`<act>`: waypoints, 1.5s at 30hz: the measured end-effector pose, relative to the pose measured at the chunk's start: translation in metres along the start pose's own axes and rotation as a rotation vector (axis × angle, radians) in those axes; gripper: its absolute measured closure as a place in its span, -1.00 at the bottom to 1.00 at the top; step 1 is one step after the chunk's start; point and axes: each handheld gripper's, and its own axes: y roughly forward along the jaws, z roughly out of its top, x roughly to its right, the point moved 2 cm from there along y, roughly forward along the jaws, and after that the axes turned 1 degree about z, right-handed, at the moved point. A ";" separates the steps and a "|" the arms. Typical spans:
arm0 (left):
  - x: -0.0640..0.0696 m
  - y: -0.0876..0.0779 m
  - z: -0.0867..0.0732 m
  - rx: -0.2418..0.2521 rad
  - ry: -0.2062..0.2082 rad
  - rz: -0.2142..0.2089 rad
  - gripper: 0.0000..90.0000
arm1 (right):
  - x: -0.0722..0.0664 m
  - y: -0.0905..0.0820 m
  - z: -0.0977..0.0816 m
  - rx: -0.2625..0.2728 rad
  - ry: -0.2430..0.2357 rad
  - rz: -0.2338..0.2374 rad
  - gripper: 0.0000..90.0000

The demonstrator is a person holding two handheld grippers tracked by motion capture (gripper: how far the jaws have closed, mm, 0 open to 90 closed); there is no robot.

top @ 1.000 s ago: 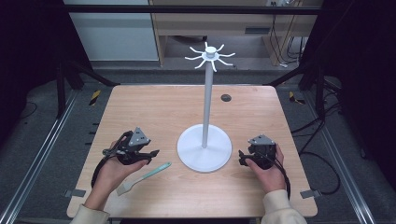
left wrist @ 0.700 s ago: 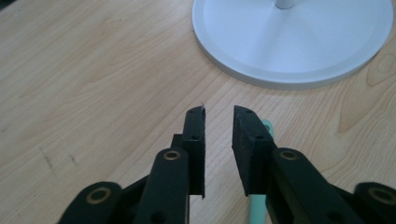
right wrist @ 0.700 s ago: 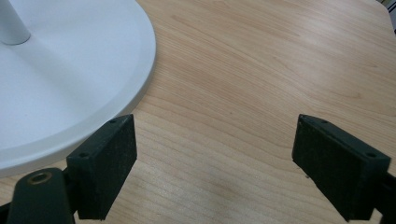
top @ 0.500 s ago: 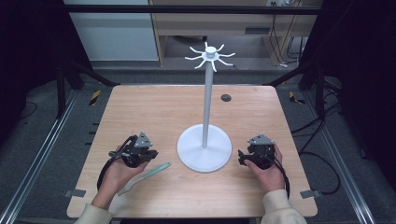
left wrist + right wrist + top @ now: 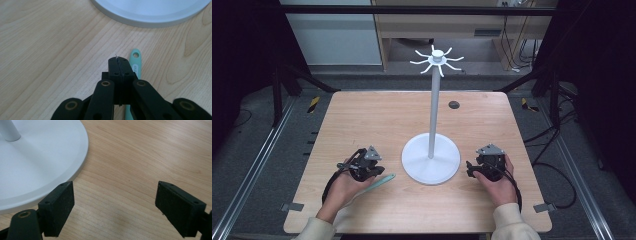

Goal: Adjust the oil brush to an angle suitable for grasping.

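Left gripper [image 5: 119, 65]: jaws pressed flat together, nothing between them — tips hung just over the table [image 5: 377, 125], beside the spatula.
Right gripper [image 5: 115, 207]: jaws spread wide, empty, near the stand's base on its right.
Spatula [image 5: 136, 62]: a slim mint-green tool, probably a spatula, lay flat on the wood near the base's left edge, its holed end toward the stand.
Stand [image 5: 431, 159]: white round base, tall pole, hooks on top — all bare.
Handling: likely light, stiff plastic, perhaps slick; lying so low, it seemed best pinched across the handle's narrow edges, near the middle.
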 end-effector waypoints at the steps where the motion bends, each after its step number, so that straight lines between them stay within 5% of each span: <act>1: 0.001 0.002 0.000 -0.007 0.006 -0.005 1.00 | 0.000 0.000 0.000 0.000 -0.001 0.000 -0.64; 8: 0.007 0.012 0.002 -0.043 0.048 -0.014 1.00 | -0.001 0.000 0.000 -0.003 0.000 0.003 -0.64; 21: 0.006 0.014 0.001 -0.049 0.048 -0.028 1.00 | -0.001 0.001 -0.001 -0.007 -0.002 0.010 -0.64; 32: 0.020 0.012 0.001 -0.062 0.113 -0.098 1.00 | 0.001 0.001 -0.002 -0.014 0.002 0.009 -0.64; 45: 0.027 -0.010 0.004 -0.026 0.128 -0.053 1.00 | 0.003 0.000 -0.002 -0.006 0.004 0.010 -0.66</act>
